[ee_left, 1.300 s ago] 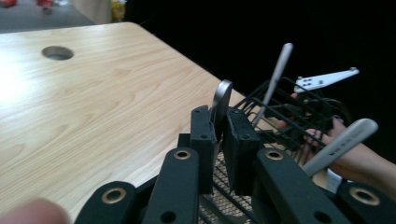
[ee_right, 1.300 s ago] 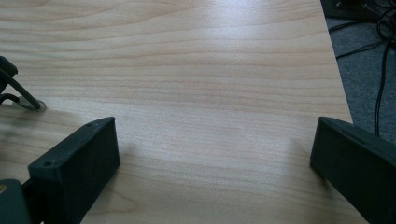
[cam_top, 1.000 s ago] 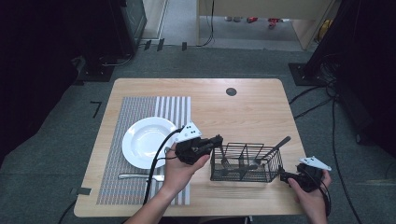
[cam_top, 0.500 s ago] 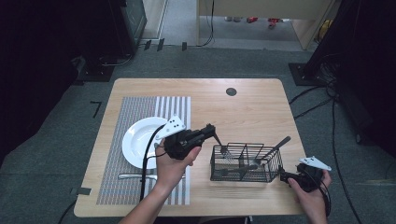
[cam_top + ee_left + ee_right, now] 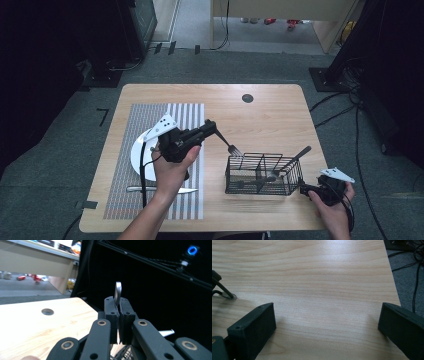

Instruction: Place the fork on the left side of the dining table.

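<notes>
On the worktop (image 5: 270, 107), a placemat (image 5: 125, 175) lies left bearing a plate (image 5: 137, 155) and knife (image 5: 150, 189); the wire basket (image 5: 262, 175) stands right.

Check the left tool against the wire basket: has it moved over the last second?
Yes. The left tool, shut on a fork, has drawn back from the wire basket toward the white plate, lifting the fork clear of the basket.

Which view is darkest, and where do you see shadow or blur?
Left gripper view: mostly black background, with the fork lit and the far room blurred. Right gripper view: evenly lit table, soft shadows beside the jaws. High view: dark edges, bright table, slightly soft.
</notes>
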Demonstrator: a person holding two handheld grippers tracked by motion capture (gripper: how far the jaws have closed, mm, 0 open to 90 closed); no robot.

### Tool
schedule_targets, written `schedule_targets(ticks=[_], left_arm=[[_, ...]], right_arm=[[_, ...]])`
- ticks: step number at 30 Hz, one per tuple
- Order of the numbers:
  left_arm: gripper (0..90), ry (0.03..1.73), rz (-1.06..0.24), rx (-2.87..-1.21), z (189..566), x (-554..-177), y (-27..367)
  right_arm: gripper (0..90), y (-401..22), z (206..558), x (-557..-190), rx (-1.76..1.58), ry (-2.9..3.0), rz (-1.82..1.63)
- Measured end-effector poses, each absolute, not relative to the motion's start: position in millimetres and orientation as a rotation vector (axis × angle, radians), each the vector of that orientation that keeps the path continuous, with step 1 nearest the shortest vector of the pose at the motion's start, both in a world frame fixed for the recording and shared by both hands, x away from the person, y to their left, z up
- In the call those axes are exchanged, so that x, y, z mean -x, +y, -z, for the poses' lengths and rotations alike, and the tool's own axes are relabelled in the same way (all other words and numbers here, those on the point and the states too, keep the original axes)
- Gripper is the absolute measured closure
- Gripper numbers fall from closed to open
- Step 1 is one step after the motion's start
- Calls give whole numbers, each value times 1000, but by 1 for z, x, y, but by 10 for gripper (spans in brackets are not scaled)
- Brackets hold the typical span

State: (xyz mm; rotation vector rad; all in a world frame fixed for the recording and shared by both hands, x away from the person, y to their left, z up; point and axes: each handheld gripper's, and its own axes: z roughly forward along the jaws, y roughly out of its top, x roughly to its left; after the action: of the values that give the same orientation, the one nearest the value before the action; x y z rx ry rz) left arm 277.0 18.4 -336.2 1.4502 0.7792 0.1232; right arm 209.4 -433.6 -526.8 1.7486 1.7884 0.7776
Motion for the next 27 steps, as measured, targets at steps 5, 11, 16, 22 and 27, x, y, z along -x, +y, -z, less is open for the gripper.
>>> schedule_targets(ticks=[5, 11, 16, 22, 27], left_arm=[[888, 803, -134, -1407, 334, -285, 35], [888, 869, -150, -1337, 338, -301, 64], [889, 946, -105, -1293, 352, -320, 86], [888, 1029, -102, -1262, 372, -339, 103], [888, 1104, -126, -1236, 396, -357, 116]], right_arm=[[10, -434, 527, -209, -1749, 1788, -778], [11, -434, 527, -209, -1749, 1788, -778], [10, -434, 527, -209, -1749, 1790, -777], [11, -434, 527, -209, -1749, 1789, -778], [10, -434, 527, -209, -1749, 1789, -777]])
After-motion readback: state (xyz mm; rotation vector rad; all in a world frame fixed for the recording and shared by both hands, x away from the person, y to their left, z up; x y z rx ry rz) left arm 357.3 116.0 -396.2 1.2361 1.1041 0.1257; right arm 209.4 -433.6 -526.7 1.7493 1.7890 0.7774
